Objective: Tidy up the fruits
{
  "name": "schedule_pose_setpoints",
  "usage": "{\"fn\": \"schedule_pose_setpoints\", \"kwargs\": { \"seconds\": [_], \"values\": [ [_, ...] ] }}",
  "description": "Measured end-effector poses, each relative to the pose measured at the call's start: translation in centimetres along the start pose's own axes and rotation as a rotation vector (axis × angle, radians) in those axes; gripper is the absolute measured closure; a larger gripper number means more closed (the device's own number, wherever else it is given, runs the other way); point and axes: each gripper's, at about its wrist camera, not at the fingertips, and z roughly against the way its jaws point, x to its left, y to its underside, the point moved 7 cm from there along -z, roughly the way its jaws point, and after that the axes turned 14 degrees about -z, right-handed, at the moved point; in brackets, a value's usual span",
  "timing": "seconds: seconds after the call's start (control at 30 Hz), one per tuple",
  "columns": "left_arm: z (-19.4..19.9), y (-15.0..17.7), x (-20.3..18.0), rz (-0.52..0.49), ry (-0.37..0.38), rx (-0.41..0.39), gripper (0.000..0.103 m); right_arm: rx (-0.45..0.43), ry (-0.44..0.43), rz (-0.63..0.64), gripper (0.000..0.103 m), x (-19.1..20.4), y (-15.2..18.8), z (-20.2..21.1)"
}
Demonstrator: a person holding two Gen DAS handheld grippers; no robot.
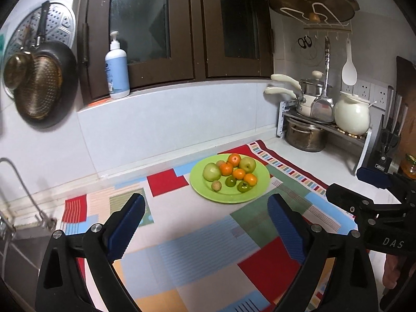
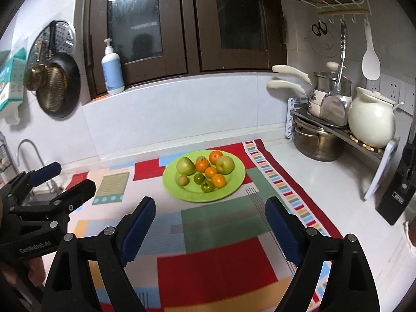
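Note:
A green plate (image 1: 208,193) (image 2: 234,184) sits on a colourful patchwork mat (image 1: 197,247) (image 2: 215,273). It holds two green apples (image 1: 212,171) (image 2: 225,164), several oranges (image 1: 226,169) (image 2: 202,166), two small dark green fruits (image 1: 243,187) (image 2: 207,187) and a small tan fruit (image 1: 216,186) (image 2: 183,180). My left gripper (image 1: 206,202) is open and empty, hovering above the mat short of the plate. My right gripper (image 2: 210,205) is open and empty, also short of the plate. Each gripper shows at the edge of the other's view, the right one (image 1: 351,184) and the left one (image 2: 72,174).
A rack with pots (image 1: 309,132) (image 2: 317,143) and a white jar (image 1: 352,115) (image 2: 371,124) stands at the back right. A knife block (image 1: 384,150) (image 2: 397,195) is at the right. A sink and tap (image 1: 23,195) (image 2: 31,150) are left. A soap bottle (image 1: 117,70) (image 2: 112,71) stands on the sill.

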Motion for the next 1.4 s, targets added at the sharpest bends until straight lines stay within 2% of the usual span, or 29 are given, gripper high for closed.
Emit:
{"fn": "schedule_pose_setpoints", "kwargs": {
  "seconds": [0.43,0.73,1.4],
  "values": [
    [7.8,1.8,-3.9,0.020,-0.052,-0.014,0.004,-0.017,-0.022,0.029,0.014,-2.2,2.4,7.3],
    [11.6,2.7,-5.4,0.024,-0.079,-0.023,0.000,-0.014,-0.046,0.039,0.014,-3.1,4.2,10.9],
    [14.4,3.1,-6.9,0.025,-0.080,-0.026,0.000,-0.027,-0.046,0.038,0.014,-4.1,5.3,13.8]
  ]
}}
